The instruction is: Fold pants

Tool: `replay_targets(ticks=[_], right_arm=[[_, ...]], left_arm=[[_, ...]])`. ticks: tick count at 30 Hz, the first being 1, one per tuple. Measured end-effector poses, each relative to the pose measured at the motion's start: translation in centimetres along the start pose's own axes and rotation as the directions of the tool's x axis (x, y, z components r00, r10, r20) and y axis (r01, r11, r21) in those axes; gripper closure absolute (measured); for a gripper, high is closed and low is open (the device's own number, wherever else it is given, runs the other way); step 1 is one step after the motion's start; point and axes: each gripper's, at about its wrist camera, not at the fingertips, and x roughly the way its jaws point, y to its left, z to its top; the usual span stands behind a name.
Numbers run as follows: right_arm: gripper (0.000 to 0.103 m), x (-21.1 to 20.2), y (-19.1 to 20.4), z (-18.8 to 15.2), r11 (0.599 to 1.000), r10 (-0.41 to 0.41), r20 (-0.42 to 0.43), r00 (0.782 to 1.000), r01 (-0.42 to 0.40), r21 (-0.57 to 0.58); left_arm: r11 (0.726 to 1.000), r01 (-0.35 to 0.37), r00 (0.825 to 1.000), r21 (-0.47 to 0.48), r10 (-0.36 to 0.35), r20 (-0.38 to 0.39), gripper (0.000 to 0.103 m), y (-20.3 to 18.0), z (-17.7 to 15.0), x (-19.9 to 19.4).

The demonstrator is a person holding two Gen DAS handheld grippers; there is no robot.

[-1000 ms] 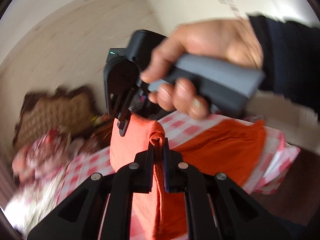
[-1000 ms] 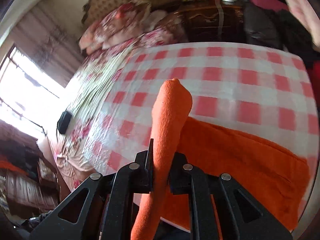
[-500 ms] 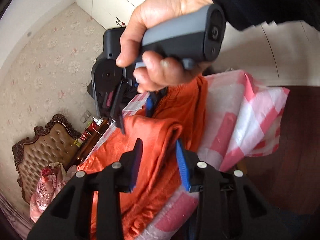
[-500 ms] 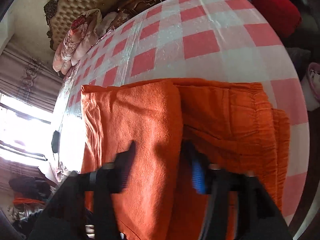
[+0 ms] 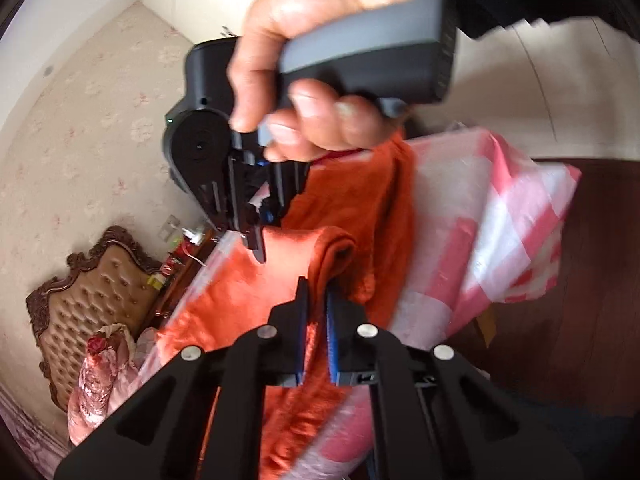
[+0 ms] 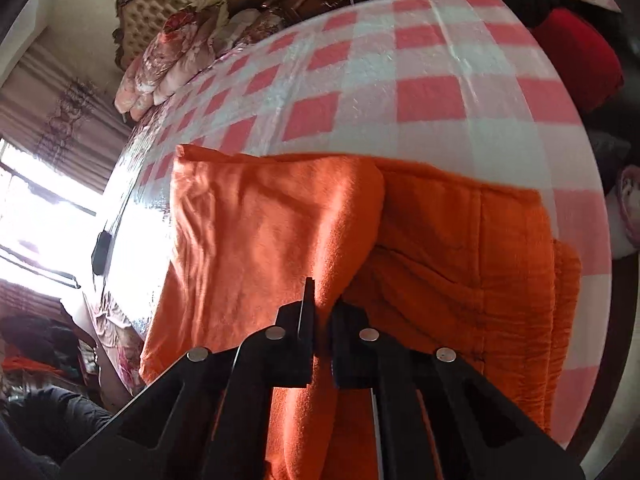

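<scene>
The orange pants point(image 6: 460, 240) lie partly folded on a table under a pink-and-white checked cloth point(image 6: 400, 92), near its front edge. One layer is turned over the left half. My right gripper point(image 6: 322, 304) is closing, its pads pinching a raised fold of that layer. In the left wrist view the pants point(image 5: 352, 208) drape over the table corner point(image 5: 480, 220). My left gripper point(image 5: 316, 300) is closing too, with a ridge of orange cloth squeezed between its blue pads. Just beyond it a hand point(image 5: 320, 40) holds the right gripper point(image 5: 260, 240), tips down on the cloth.
A tufted headboard point(image 5: 92, 292) with floral bedding point(image 6: 172, 60) stands behind the table. A red object point(image 6: 576, 64) sits off the table's right side. Dark wooden floor point(image 5: 592, 280) lies past the corner. A bright window is at the left.
Both grippers came down to the table with the pants. Their jaws stood open over the cloth half a second ago and have since closed on a fold again.
</scene>
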Motion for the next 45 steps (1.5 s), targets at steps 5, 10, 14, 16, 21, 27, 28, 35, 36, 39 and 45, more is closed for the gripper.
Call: replay_targets(ticks=[5, 10, 14, 16, 21, 27, 28, 35, 36, 39, 45], right_arm=[[0.097, -2.9, 1.8, 1.4, 0.998, 0.013, 0.038, 0.999, -0.011, -0.054], [0.097, -5.3, 0.5, 2.2, 0.999, -0.001, 0.070, 0.998, 0.004, -0.043], [0.097, -6.4, -1.8, 1.6, 1.000, -0.019, 0.083, 0.996, 0.020, -0.012], [0.097, -6.8, -3.2, 1.1, 1.000, -0.014, 0.091, 0.996, 0.013, 0.003], [0.097, -6.3, -6.1, 0.5, 0.999, -0.024, 0.091, 0.996, 0.022, 0.027], [0.085, -4.9, -7.3, -0.4, 0.982, -0.184, 0.126, 0.975, 0.187, -0.012], [0.085, -4.9, -7.2, -0.6, 0.976, -0.210, 0.138, 0.968, 0.215, -0.022], [0.054, -3.8, -6.8, -2.4, 0.896, -0.393, 0.252, 0.884, 0.430, -0.112], [0.052, -3.9, -6.9, -2.5, 0.896, -0.392, 0.261, 0.883, 0.430, -0.108], [0.051, -4.7, -7.4, -2.8, 0.901, -0.398, 0.274, 0.876, 0.430, -0.065], [0.047, -8.4, -8.5, -5.4, 0.935, -0.354, 0.260, 0.898, 0.331, 0.129]], left_arm=[[0.998, -0.051, 0.998, -0.025, 0.052, 0.030, 0.095, 2.3, 2.5, -0.8], [0.998, -0.058, 0.996, 0.011, 0.058, 0.072, 0.095, 1.4, 5.3, -0.4], [0.997, -0.032, 0.996, 0.068, 0.026, 0.089, 0.095, -0.7, 6.7, 0.5], [0.996, -0.011, 0.996, 0.089, 0.004, 0.088, 0.095, -2.1, 7.4, 1.2], [0.994, 0.013, 0.998, 0.112, -0.020, 0.062, 0.095, -4.0, 8.2, 3.0], [0.993, 0.025, 0.999, 0.116, -0.029, 0.033, 0.095, -5.1, 8.8, 4.7], [0.993, 0.030, 0.999, 0.115, -0.034, 0.027, 0.095, -5.3, 8.8, 5.0], [0.991, 0.101, 0.994, 0.086, -0.103, 0.027, 0.075, -6.2, 8.2, 6.4], [0.990, 0.120, 0.992, 0.070, -0.122, 0.032, 0.071, -5.8, 8.2, 6.4], [0.986, 0.167, 0.983, 0.019, -0.168, 0.079, 0.038, -3.8, 7.7, 4.7], [0.897, 0.241, 0.968, -0.371, -0.247, 0.030, 0.038, 7.5, 3.3, 1.3]])
